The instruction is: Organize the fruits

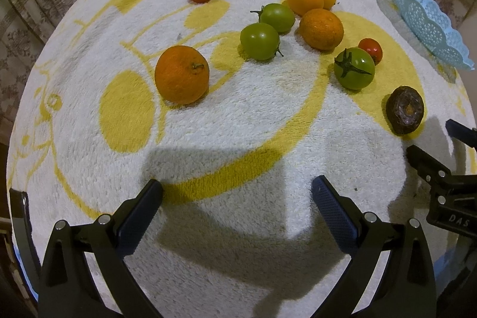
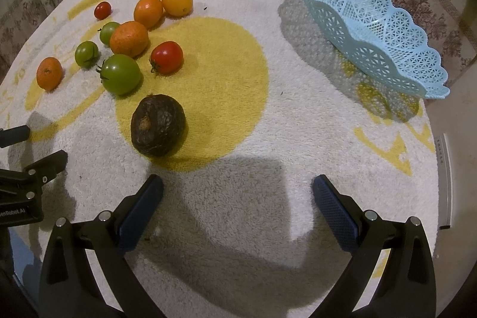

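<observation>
1. Ten loose fruits, among them a dark brown wrinkled round fruit (image 2: 158, 129), lie on the white-and-yellow towel's (image 2: 268, 139) left half.
2. The pale blue perforated plastic basket (image 2: 369, 29) sits empty at its far right corner.
3. Left gripper (image 1: 237, 192) and right gripper (image 2: 237, 192) hover spread wide, empty; sorting seems unstarted, likely beginning with the dark fruit.

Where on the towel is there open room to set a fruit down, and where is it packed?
Open: the stretch between the dark fruit and the blue basket, and the near strip before both open grippers, left, right. Packed: the far-left cluster around the green tomatoes and oranges.
</observation>
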`<state>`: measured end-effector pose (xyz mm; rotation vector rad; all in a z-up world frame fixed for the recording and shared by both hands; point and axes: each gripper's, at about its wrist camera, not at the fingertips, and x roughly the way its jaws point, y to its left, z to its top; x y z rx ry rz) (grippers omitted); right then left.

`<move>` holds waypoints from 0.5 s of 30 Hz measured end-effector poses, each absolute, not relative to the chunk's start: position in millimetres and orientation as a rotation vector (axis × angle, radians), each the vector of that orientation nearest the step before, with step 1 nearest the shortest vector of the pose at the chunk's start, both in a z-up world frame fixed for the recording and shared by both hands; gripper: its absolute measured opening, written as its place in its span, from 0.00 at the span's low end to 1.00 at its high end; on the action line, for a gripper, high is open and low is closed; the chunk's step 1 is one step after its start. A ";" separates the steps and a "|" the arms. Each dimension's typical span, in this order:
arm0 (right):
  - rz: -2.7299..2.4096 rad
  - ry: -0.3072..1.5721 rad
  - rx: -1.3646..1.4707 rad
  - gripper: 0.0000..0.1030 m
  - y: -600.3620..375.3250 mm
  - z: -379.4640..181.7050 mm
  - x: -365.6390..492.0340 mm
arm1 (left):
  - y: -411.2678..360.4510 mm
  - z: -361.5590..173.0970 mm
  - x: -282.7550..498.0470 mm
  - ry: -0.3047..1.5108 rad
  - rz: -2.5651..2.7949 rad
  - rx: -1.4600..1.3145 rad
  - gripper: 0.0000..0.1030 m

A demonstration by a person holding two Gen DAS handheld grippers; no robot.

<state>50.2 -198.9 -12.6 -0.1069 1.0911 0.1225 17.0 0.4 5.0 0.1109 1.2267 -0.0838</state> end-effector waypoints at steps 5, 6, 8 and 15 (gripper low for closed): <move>0.132 1.118 -0.133 0.98 -195.9 -11.0 58.0 | 5.2 9.9 30.0 1.246 -0.112 0.110 0.95; 0.132 1.123 -0.132 0.98 -196.1 -10.6 59.5 | 7.4 11.2 33.9 1.250 -0.116 0.108 0.95; 0.133 1.138 -0.122 0.98 -196.8 -8.8 64.5 | 12.4 15.1 43.3 1.254 -0.118 0.098 0.95; 0.220 1.131 -0.061 0.94 -200.2 6.4 74.4 | 31.6 32.4 73.2 1.231 -0.094 0.049 0.94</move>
